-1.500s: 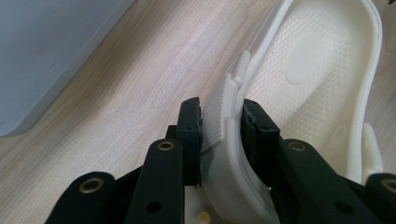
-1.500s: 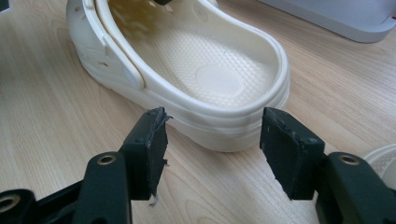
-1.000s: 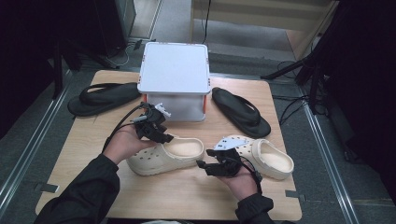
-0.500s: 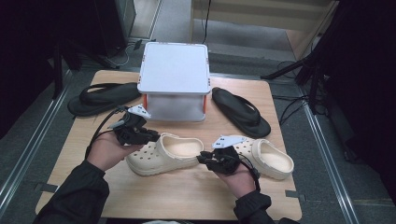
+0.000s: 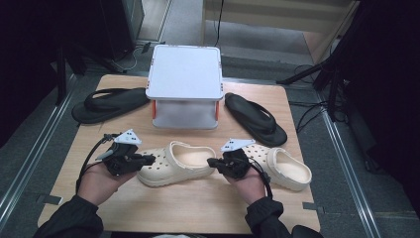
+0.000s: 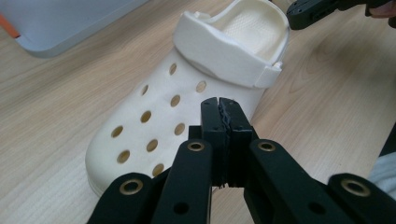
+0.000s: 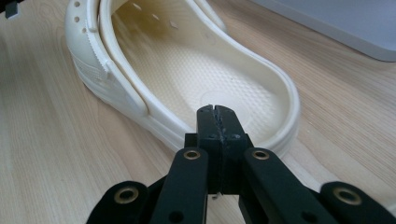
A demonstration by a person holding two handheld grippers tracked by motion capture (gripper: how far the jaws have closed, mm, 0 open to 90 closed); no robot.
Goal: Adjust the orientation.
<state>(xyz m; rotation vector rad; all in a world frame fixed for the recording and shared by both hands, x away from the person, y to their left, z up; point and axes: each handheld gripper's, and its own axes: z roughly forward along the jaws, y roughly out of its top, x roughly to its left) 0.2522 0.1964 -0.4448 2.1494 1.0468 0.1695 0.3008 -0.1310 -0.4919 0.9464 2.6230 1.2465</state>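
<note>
High view: left claw [image 5: 148, 159] at the toe and right claw [image 5: 214, 162] at the heel of the near cream clog [image 5: 174, 167], one at each end, likely to nudge or square it up on the bench [image 5: 198, 208] rather than lift it. Both claws fully closed with nothing between the jaws, having just been closing; seen pressed together in the left gripper view, left claw [image 6: 222, 105] over the perforated toe of the clog [image 6: 187, 107], and in the right gripper view, right claw [image 7: 216, 112] above the heel rim of the clog [image 7: 196, 79], contact hard to judge. Clog lying sideways across the near middle of the bench, sole down, strap folded over the top. Second cream clog [image 5: 285, 168] just beside the right hand [image 5: 245, 181], close enough to be bumped. White box [image 5: 184, 84] behind, limiting any push away. Black flip-flops, one [image 5: 106, 104] left and one [image 5: 257, 119] right of the box, well clear
</note>
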